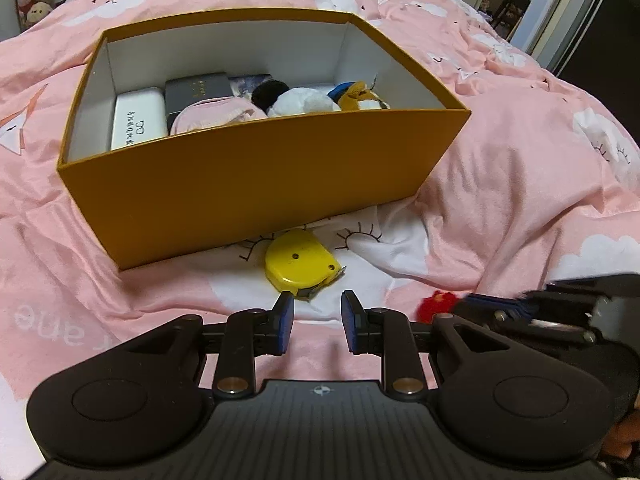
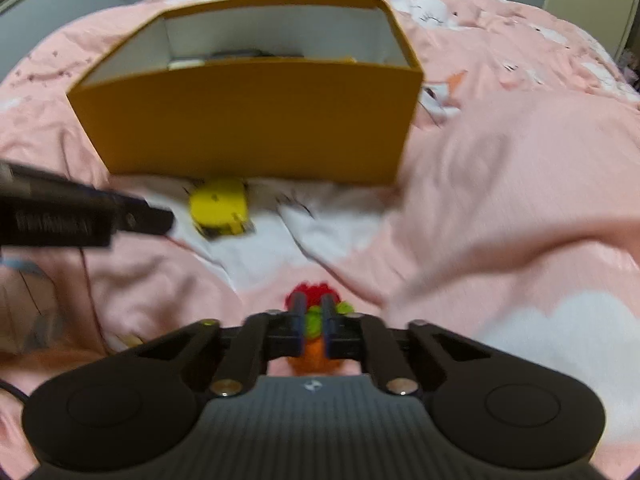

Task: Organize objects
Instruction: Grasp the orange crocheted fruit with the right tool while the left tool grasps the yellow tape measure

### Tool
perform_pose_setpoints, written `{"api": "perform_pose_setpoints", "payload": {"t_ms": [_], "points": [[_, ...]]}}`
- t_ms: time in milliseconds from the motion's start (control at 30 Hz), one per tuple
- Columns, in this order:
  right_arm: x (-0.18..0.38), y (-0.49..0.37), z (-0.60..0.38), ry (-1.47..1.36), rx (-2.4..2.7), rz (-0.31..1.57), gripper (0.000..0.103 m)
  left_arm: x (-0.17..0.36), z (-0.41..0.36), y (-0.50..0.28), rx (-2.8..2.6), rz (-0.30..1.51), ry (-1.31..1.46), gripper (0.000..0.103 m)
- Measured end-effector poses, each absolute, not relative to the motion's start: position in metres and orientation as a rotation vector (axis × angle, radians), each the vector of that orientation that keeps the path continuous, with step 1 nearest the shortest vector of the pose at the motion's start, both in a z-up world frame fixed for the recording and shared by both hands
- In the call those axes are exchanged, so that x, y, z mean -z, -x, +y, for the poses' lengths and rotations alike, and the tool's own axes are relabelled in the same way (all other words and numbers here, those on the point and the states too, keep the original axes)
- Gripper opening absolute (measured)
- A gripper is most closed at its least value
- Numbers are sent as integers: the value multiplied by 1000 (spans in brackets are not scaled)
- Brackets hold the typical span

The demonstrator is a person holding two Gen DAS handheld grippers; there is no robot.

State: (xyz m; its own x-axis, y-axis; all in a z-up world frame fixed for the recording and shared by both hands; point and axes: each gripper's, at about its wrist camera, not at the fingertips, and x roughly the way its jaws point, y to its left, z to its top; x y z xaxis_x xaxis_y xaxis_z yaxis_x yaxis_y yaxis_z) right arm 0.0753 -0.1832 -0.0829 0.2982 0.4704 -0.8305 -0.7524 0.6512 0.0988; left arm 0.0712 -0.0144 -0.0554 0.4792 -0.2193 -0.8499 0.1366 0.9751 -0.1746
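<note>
Left wrist view looks down my left gripper (image 1: 316, 322) at an open orange box (image 1: 256, 184) standing on a pink bedspread (image 1: 520, 184). Its fingers stand a little apart with nothing between them, hovering just short of a yellow tape measure (image 1: 302, 262) that lies on a white patch of the cloth, right against the box's near wall. Inside the box I can see a white case (image 1: 138, 122), a dark book (image 1: 198, 90), a pink pouch (image 1: 218, 118) and some soft toys (image 1: 320, 100).

Right wrist view is blurred. My right gripper (image 2: 312, 320) has its fingers drawn close together around a small knitted toy (image 2: 314, 320) with a red top, a green middle and an orange bottom, and the pads press on its green part. The toy sits on the bedspread nearer to me than the tape measure, well clear of the box. My left gripper shows at the left edge of this view, near the tape measure.
</note>
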Motion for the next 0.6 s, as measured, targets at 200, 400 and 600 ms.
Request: {"api": "perform_pose_setpoints", "payload": {"t_ms": [200, 400, 600], "points": [[76, -85, -168, 300, -831, 951, 16, 59, -7, -76, 195, 1067, 122, 28], [79, -85, -182, 246, -760, 973, 37, 67, -6, -79, 217, 1098, 150, 29], [86, -75, -184, 289, -748, 988, 42, 71, -6, -81, 224, 1121, 162, 29]]}}
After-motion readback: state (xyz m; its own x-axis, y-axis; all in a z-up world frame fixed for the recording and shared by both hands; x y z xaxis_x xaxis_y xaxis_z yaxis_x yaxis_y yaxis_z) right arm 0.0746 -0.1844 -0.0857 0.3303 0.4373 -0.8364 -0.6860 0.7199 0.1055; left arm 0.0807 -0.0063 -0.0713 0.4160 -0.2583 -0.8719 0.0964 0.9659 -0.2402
